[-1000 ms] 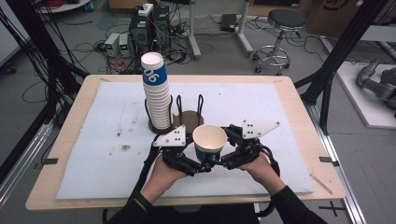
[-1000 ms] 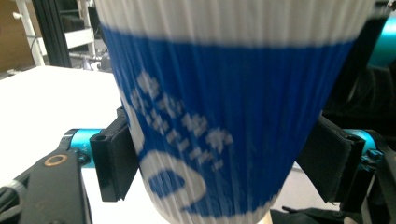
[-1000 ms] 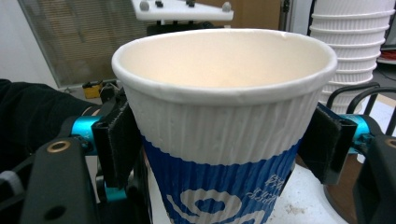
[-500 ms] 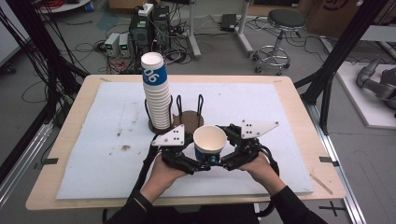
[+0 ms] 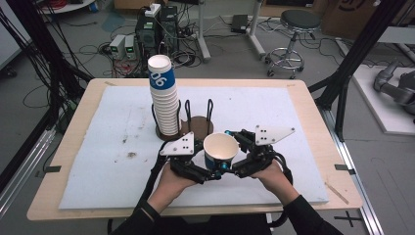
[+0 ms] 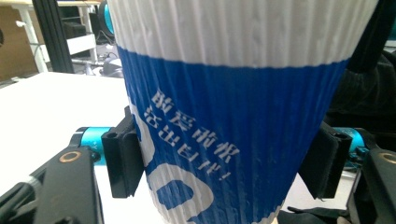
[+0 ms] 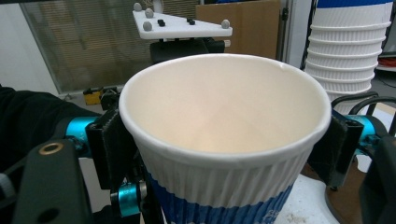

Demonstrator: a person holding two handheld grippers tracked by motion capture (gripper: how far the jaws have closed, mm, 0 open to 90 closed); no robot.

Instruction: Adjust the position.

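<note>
Right tongs [image 5: 234,149] just narrowed around "06"-marked cup [image 5: 220,149]; left tongs [image 5: 211,172] grip it.

Top cup of stack [image 5: 162,78]: white digits "06" on blue band. Held cup [image 6: 233,116]: white Chinese characters ending "!", seen inverted; not legible enough to transcribe.
</note>
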